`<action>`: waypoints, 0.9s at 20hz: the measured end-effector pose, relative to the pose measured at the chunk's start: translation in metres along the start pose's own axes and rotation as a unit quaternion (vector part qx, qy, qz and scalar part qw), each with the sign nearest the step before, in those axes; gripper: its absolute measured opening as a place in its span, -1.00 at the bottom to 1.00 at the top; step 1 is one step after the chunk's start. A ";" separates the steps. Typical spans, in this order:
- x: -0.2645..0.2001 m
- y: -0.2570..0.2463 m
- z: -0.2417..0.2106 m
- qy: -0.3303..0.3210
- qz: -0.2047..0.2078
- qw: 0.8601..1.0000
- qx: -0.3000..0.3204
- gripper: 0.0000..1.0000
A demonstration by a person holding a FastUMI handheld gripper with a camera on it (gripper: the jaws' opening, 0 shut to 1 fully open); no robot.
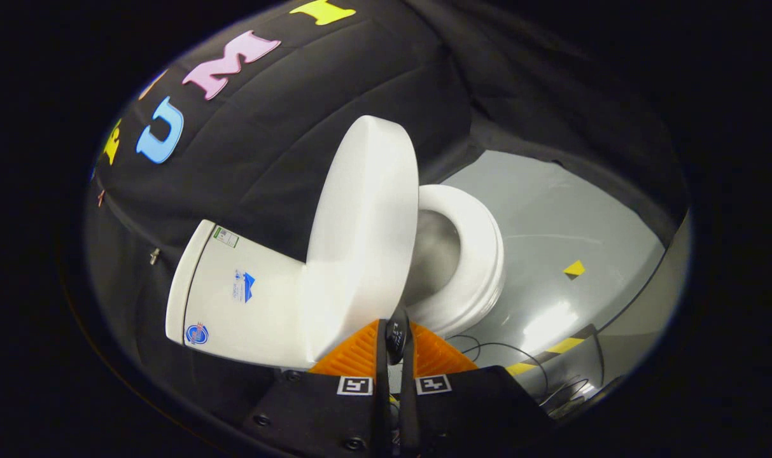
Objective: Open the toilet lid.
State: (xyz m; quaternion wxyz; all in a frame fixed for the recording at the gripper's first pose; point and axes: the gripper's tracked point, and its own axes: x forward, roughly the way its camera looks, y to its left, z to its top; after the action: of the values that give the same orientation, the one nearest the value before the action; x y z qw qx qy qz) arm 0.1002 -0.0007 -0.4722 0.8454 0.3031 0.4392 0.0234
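Jaws are sitting together w/ nothing between them, tips just short of the toilet lid. Lid is standing raised, approx upright, leaning toward the tank, seat and bowl lying beyond. Risk: if it's not resting past balance, lid is liable to drop back onto seat.

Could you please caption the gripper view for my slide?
Toilet lid raised over seat; shut claw just before it.

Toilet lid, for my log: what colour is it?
Plain white, seen in the gripper view: raised plastic toilet lid, just beyond the closed gripper.
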 end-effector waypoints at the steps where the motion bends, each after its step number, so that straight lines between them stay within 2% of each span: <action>1: -0.005 0.009 0.002 -0.006 -0.010 1.000 -0.014 -0.80; 7: -0.027 0.050 0.010 -0.046 -0.079 0.993 -0.070 -0.80; 18: -0.053 0.140 0.003 -0.098 -0.111 0.980 -0.131 -0.86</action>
State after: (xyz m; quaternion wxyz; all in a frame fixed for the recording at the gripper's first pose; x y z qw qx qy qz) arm 0.1017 0.0961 -0.3578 0.9142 0.1402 0.3779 -0.0429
